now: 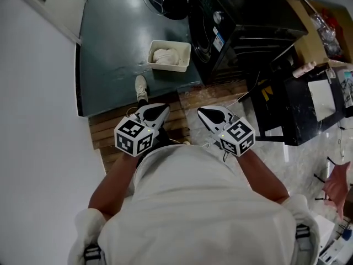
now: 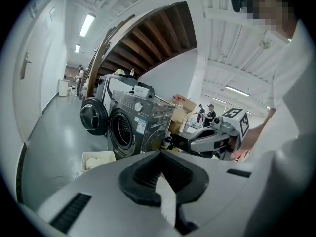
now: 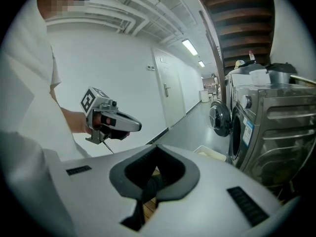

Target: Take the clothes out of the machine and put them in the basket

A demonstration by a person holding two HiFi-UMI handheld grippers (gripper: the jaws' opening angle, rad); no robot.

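– Clothes (image 1: 164,55): where?
– Bunched up, white, inside the basket (image 1: 185,48), down on the dark green floor (image 1: 110,37), just beside the front of the washing machine (image 1: 231,26).
– And the washing machine?
– Dark, front-loading, with the round door (image 1: 171,4) swung wide open. Drum too dark to see into from the left gripper view.
– The basket?
– White, rectangular, upright, near the edge of the wooden boards (image 1: 110,128).
– Tongs?
– Left gripper (image 1: 163,109): closed tight, nothing between the jaws. Right gripper (image 1: 202,111): closed as well, empty. Held side by side in front of the chest, apart from each other, pointing towards basket and machine, well short of both.
– Anything smaller?
– One white shoe (image 1: 141,87) on the green floor's edge, between basket and left gripper.
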